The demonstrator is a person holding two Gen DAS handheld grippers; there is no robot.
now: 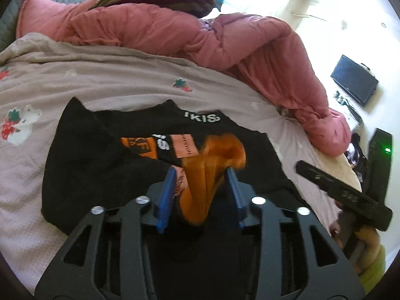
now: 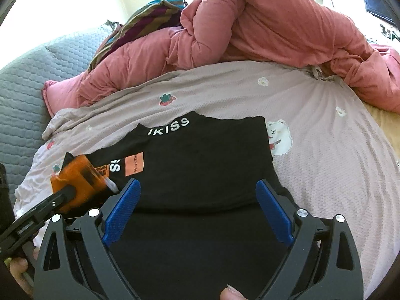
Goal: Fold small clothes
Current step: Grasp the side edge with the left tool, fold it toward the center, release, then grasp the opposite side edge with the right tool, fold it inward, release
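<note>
Bright window glare top, fisheye edges warped.

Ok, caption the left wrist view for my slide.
Left gripper pinches the orange sleeve cuff of a black printed garment lying on the pink cartoon-print bedsheet.

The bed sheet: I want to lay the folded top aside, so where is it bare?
Bare sheet lies right of the black top, past the bear print, and between the top's collar and the pink duvet. The left side is crowded: the left hand-held gripper holds the orange cuff there.
</note>
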